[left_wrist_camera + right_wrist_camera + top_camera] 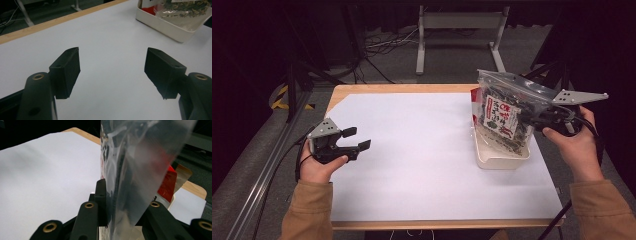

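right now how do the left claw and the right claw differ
The left claw stands open with nothing between its jaws; the right claw is shut on the clear bag. The left claw hovers over the bare white sheet; the right claw holds its bag above the cream tray. Both are black and hand-held.

On your desk (412, 165) the tray (499, 157) sits at the right side. The bag (504, 112) stands upright in the tray, between your right gripper's (532, 117) jaws. Your left gripper (354, 140) hovers at the left edge, well apart.

Bare white sheet (422, 155) left of the tray (499, 159)
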